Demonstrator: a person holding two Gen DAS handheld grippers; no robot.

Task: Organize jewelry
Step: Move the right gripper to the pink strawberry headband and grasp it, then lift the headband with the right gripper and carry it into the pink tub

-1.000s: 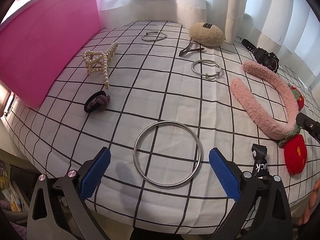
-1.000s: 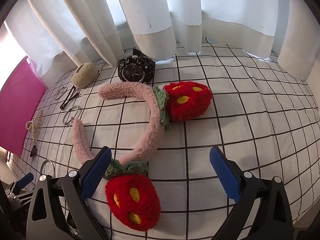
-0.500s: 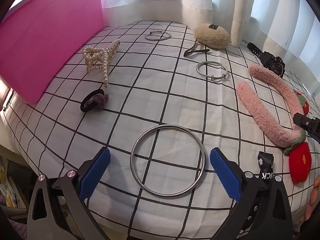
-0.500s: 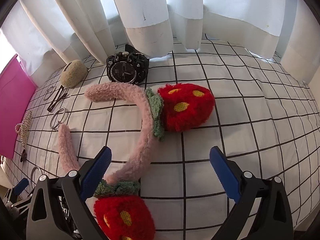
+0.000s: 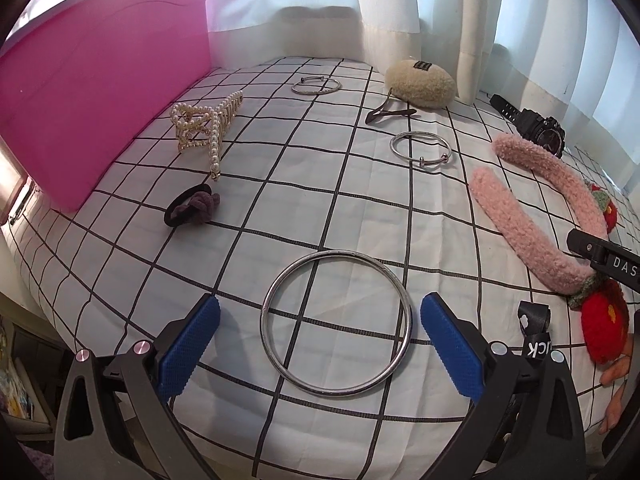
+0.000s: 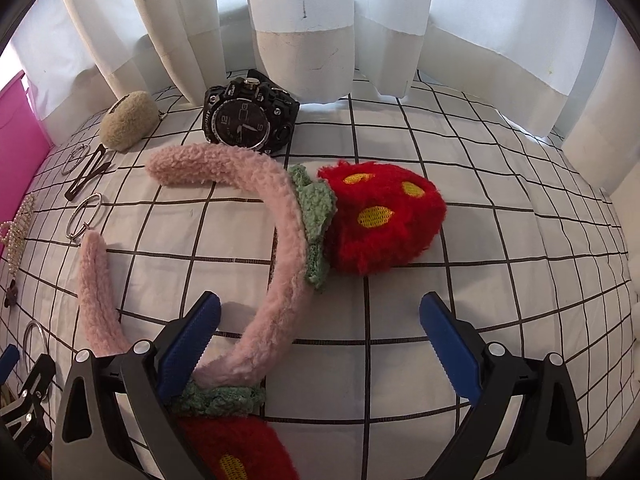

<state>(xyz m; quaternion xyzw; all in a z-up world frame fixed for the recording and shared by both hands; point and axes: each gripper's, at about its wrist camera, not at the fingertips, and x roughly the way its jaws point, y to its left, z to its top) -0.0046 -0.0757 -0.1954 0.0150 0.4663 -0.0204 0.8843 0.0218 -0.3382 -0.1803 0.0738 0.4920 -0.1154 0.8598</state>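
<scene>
— How does the left gripper (image 5: 319, 336) sit?
— Low over the white black-gridded cloth (image 5: 328, 200), blue pads spread wide, gripping nothing. The large plain silver ring (image 5: 335, 323) lies flat between them, touching neither. Far ahead to its left stands the pink plastic bin (image 5: 100, 88); the pearl claw clip (image 5: 208, 128) and dark knotted hair tie (image 5: 192, 210) lie between.
— And the right gripper (image 6: 319, 336)?
— Also released, jaws wide, low over the cloth. The fuzzy pink headband with red strawberries (image 6: 280, 248) curves past its left pad; one strawberry lies under that finger. The black wristwatch (image 6: 244, 118) sits farther ahead.
</scene>
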